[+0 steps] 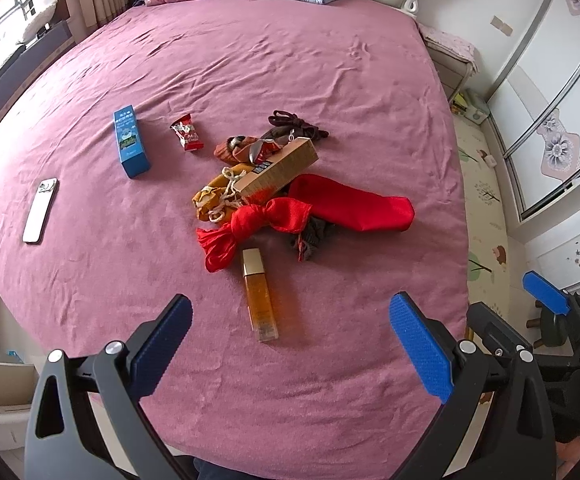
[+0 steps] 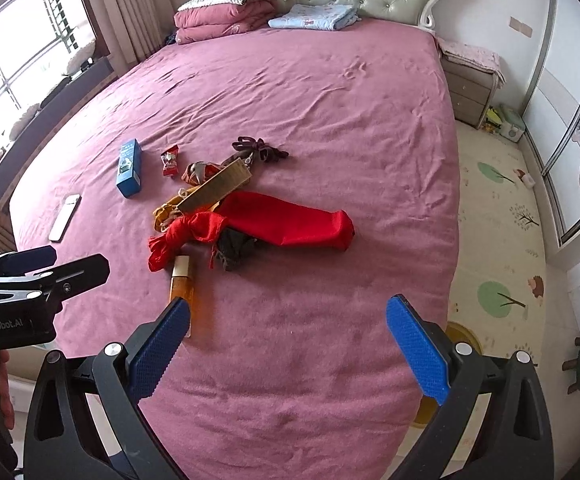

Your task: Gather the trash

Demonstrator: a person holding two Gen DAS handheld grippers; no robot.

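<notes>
From the left gripper [image 1: 290, 336], the amber bottle [image 1: 260, 300] lies on the bed [image 1: 329, 120] at 12 o'clock, just beyond the fingertips, with the red candy wrapper [image 1: 187, 137] farther off at 11 o'clock. Both the left and right gripper [image 2: 288, 338] stand wide apart, holding and touching nothing.

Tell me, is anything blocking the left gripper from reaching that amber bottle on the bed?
Nothing visible does. The amber bottle lies alone on bare bedspread, ahead of the open left gripper. The knotted red cloth lies just beyond the bottle's gold cap.
</notes>
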